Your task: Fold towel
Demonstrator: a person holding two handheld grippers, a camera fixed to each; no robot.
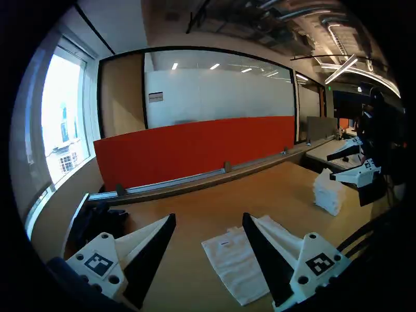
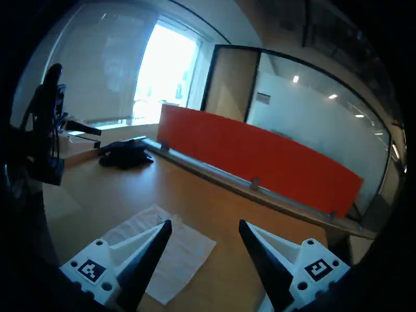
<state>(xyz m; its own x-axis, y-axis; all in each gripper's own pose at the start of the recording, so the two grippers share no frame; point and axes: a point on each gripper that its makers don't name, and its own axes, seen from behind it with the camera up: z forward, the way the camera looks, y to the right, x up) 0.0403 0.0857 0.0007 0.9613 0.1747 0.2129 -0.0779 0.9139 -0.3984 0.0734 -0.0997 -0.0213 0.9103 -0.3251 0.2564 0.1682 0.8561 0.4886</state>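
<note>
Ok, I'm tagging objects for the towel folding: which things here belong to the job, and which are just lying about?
Job: flat white towel; left gripper; right gripper; folded white stack, probably finished towels.
Lying about: dark bundle by the orange divider.

We hold our white-bodied, black-fingered left gripper (image 1: 208, 216) with jaws spread wide, pointing forward and slightly down; our matching right gripper (image 2: 204, 222) gapes equally wide.
</note>
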